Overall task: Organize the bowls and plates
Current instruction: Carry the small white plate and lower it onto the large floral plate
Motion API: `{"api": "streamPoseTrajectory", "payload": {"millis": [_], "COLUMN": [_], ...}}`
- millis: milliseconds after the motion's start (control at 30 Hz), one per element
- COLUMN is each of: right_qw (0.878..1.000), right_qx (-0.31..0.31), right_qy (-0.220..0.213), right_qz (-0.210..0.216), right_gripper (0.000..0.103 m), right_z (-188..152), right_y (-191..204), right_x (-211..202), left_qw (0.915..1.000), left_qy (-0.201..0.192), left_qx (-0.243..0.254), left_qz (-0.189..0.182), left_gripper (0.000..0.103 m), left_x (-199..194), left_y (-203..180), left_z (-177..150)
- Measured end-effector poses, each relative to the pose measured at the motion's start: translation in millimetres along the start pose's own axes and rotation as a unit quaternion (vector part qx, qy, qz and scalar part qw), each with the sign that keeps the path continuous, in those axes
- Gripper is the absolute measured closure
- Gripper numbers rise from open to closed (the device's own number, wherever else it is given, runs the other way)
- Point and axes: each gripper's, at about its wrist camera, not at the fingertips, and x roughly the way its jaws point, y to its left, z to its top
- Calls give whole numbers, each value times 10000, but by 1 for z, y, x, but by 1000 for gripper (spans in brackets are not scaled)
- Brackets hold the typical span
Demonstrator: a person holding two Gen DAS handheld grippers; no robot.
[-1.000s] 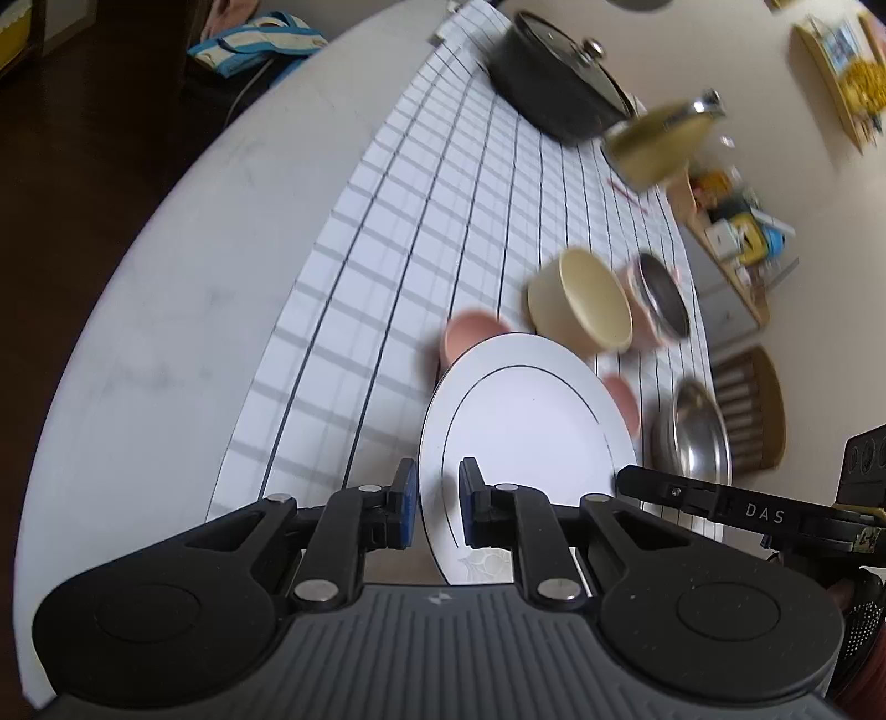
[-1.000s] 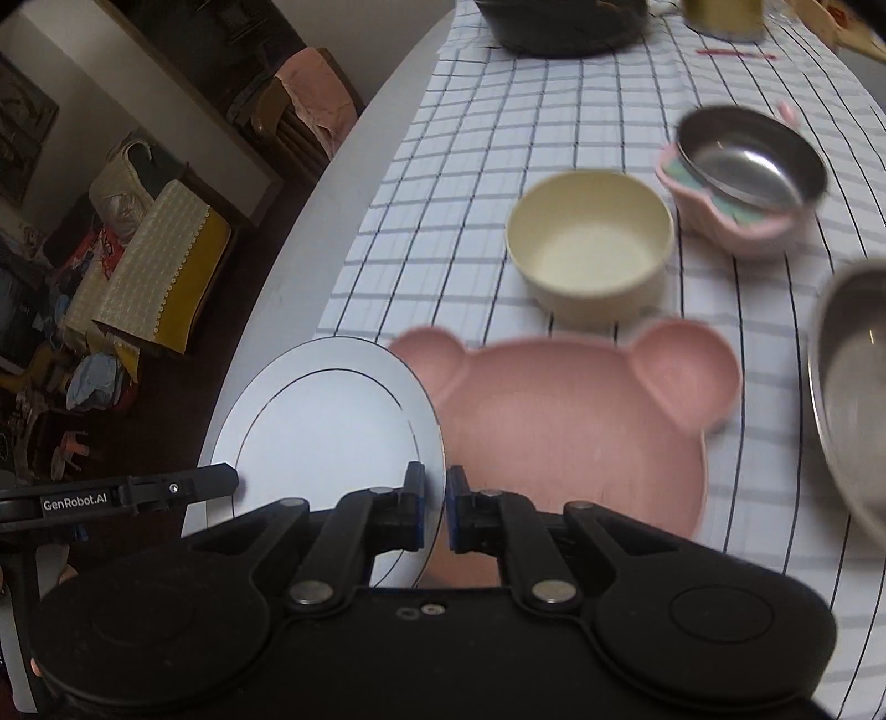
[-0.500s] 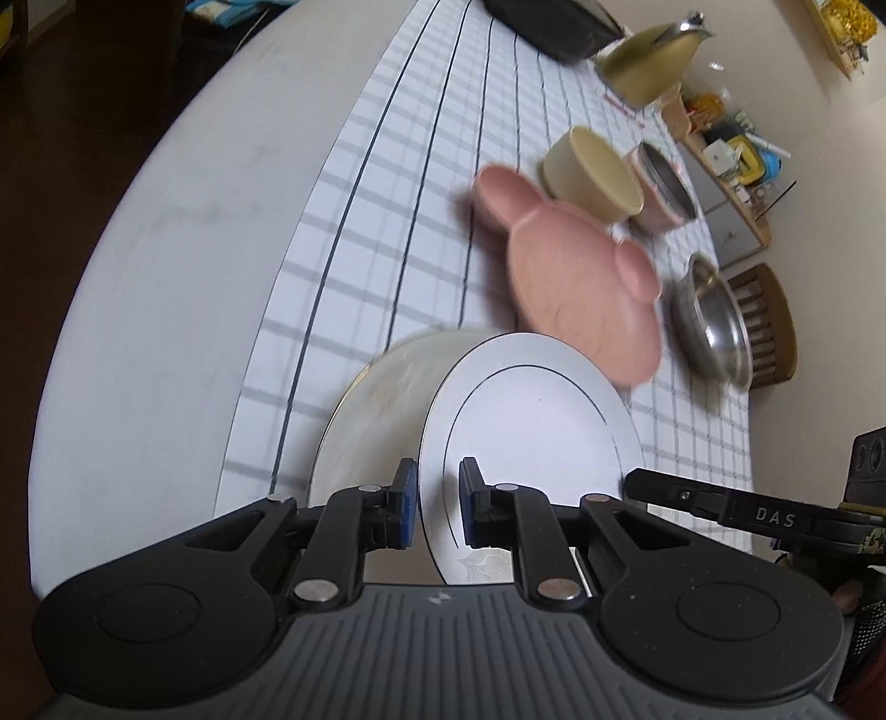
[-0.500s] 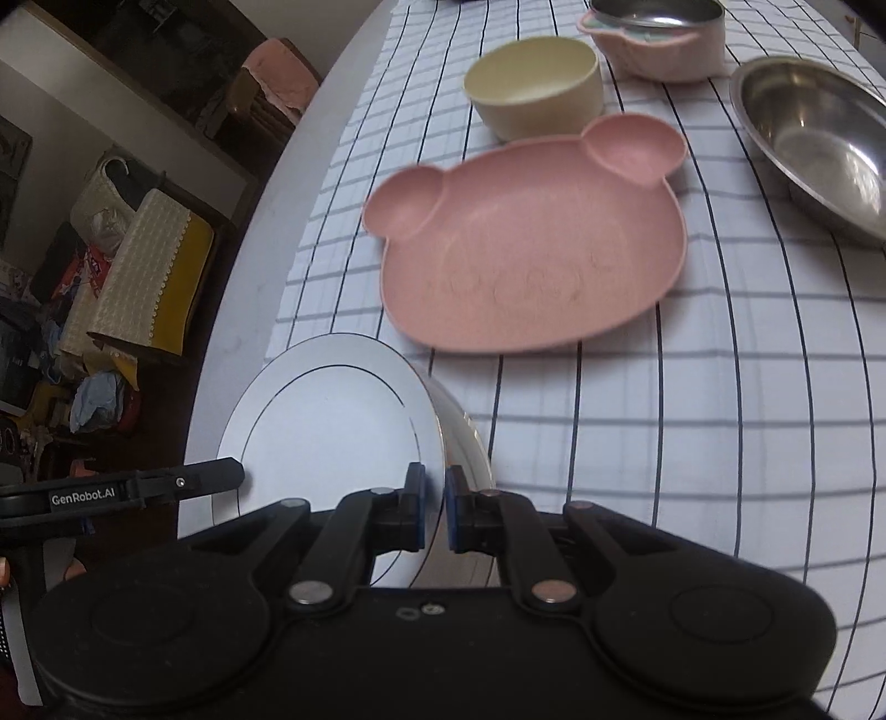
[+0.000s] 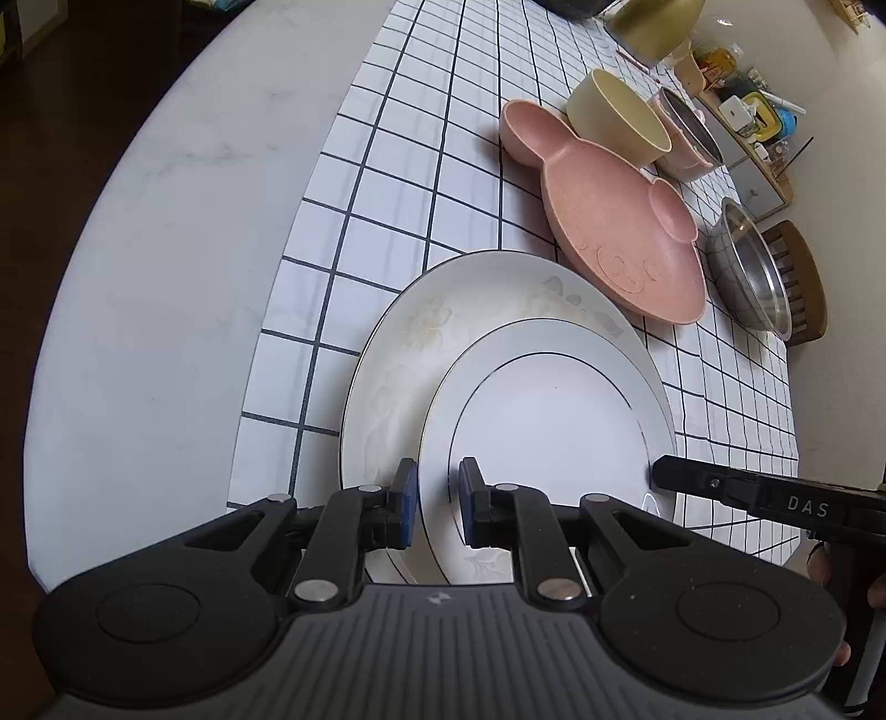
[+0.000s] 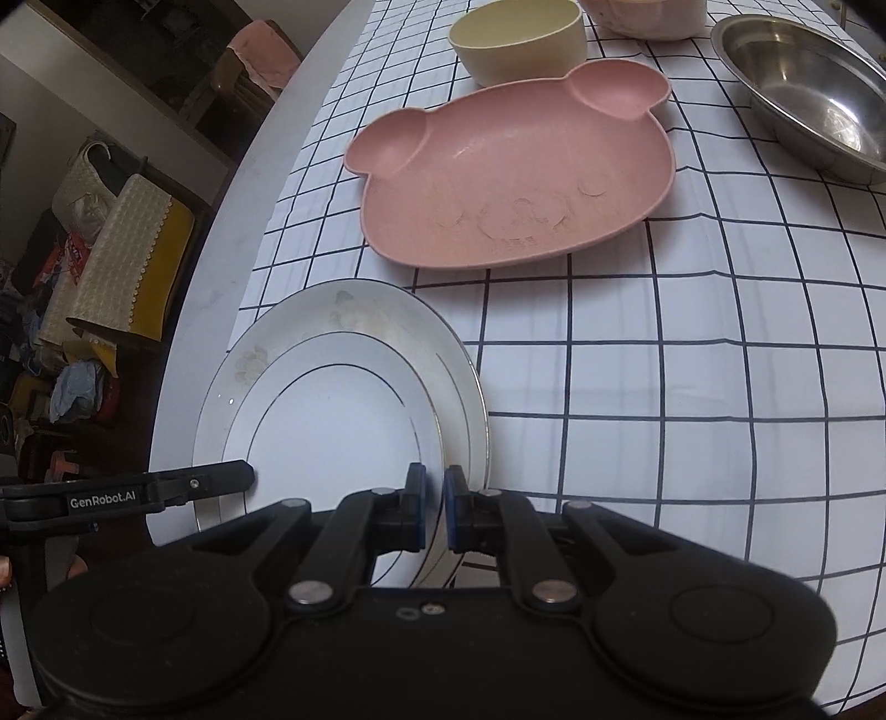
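Both grippers hold one small white plate with a thin dark ring (image 5: 554, 426) (image 6: 332, 421) by opposite rims. My left gripper (image 5: 437, 493) is shut on its left rim. My right gripper (image 6: 434, 498) is shut on its right rim, and one right finger (image 5: 720, 487) shows in the left wrist view. The small plate sits low over a larger white plate with a faint flower pattern (image 5: 421, 332) (image 6: 354, 315) on the checked cloth. I cannot tell whether the two plates touch. Beyond them lies a pink bear-shaped plate (image 5: 620, 232) (image 6: 515, 177).
A cream bowl (image 5: 614, 116) (image 6: 515, 39) stands behind the pink plate, and a pink bowl with a steel bowl inside (image 5: 686, 138) beside it. A larger steel bowl (image 5: 747, 271) (image 6: 814, 111) is at the right. The table's rounded edge (image 5: 166, 277) runs along the left.
Both grippers have carried the small plate back toward the table's near edge and down. The flowered plate has come into view under it, and the pink plate now lies farther off.
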Motion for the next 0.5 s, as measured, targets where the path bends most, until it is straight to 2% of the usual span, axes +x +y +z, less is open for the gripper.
{"api": "streamPoseTrajectory", "payload": {"millis": [500], "right_qw": [10000], "right_qx": [93], "right_qy": [32], "right_qz": [7], "right_gripper": [95], "right_z": [0], "right_y": [-3], "right_x": [6], "left_qw": [9999], "left_qy": [86], "left_qx": [102], "left_qz": [78], "left_gripper": [88], "left_x": [3], "left_y": [-1], "left_z": [4]}}
